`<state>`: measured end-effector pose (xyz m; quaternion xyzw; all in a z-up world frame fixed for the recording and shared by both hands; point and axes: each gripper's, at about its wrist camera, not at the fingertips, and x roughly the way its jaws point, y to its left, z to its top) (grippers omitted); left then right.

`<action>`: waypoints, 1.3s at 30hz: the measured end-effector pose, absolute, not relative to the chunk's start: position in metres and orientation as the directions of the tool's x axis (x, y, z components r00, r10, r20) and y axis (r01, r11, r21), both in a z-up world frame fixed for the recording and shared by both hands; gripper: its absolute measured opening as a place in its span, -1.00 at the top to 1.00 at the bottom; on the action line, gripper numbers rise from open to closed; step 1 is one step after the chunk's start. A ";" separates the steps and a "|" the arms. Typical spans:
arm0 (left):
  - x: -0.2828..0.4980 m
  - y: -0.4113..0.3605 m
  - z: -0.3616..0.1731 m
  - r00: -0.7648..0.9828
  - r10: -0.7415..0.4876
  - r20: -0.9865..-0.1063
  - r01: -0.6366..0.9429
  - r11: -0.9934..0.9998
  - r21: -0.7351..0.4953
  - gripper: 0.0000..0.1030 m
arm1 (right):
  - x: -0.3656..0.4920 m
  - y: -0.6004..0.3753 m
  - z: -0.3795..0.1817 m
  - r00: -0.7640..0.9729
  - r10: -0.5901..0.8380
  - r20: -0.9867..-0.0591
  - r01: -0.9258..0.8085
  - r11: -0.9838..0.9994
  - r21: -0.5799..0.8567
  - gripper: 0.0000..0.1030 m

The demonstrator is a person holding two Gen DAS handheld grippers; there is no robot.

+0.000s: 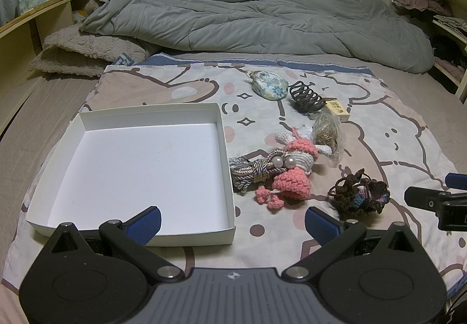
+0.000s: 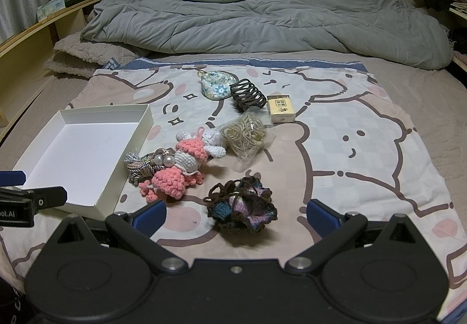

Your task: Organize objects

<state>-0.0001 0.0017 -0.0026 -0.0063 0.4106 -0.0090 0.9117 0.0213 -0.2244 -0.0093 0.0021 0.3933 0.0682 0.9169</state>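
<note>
We find both grippers hovering low over the bed, jaws spread wide and holding nothing. The left gripper [image 1: 233, 223] sits at the near edge of the white box [image 1: 87, 119], which lies empty on the cartoon-print sheet [image 2: 364, 149]. The right gripper [image 2: 236, 216] frames the dark crochet pouch [image 2: 242, 207]. Beside the box lie a pink crochet doll [image 2: 181, 169], a bag of hair ties [image 2: 245, 134], a floral pouch [image 2: 216, 86], a black hair claw [image 2: 248, 95] and a small yellow pack [image 2: 280, 110].
</note>
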 end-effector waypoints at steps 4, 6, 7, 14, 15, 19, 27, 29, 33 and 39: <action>-0.001 0.000 -0.005 0.662 -0.023 -0.749 0.013 1.000 -0.018 -1.00 | 0.021 -0.224 -0.009 0.682 0.127 -0.721 -0.124 0.991 0.058 -1.00; -0.001 0.000 -0.005 0.662 -0.022 -0.750 0.012 1.000 -0.018 -1.00 | 0.021 -0.224 -0.009 0.682 0.127 -0.721 -0.123 0.991 0.058 -1.00; -0.001 0.000 -0.005 0.661 -0.021 -0.750 0.011 1.000 -0.018 -1.00 | 0.021 -0.224 -0.010 0.681 0.127 -0.721 -0.123 0.991 0.058 -1.00; -0.001 0.000 -0.005 0.661 -0.021 -0.750 0.012 1.000 -0.017 -1.00 | 0.022 -0.224 -0.010 0.681 0.127 -0.721 -0.123 0.991 0.057 -1.00; -0.001 0.000 -0.005 0.661 -0.021 -0.750 0.012 1.000 -0.017 -1.00 | 0.022 -0.224 -0.010 0.682 0.127 -0.721 -0.123 0.991 0.058 -1.00; -0.001 -0.001 -0.007 0.660 -0.020 -0.751 0.012 1.000 -0.016 -1.00 | 0.022 -0.225 -0.010 0.682 0.126 -0.721 -0.122 0.991 0.058 -1.00; -0.001 0.000 -0.007 0.659 -0.020 -0.751 0.014 1.000 -0.014 -1.00 | 0.022 -0.225 -0.010 0.681 0.126 -0.721 -0.123 0.991 0.058 -1.00; -0.001 -0.001 -0.007 0.663 -0.021 -0.748 0.019 1.000 -0.011 -1.00 | 0.022 -0.225 -0.009 0.685 0.127 -0.718 -0.121 0.991 0.060 -1.00; 0.002 -0.003 -0.002 0.678 -0.024 -0.735 0.035 0.999 0.000 -1.00 | 0.022 -0.225 -0.006 0.699 0.130 -0.703 -0.115 0.991 0.069 -1.00; 0.010 -0.008 0.014 0.715 -0.060 -0.697 0.082 0.997 -0.002 -1.00 | 0.021 -0.235 0.002 0.726 0.142 -0.673 -0.107 0.990 0.094 -1.00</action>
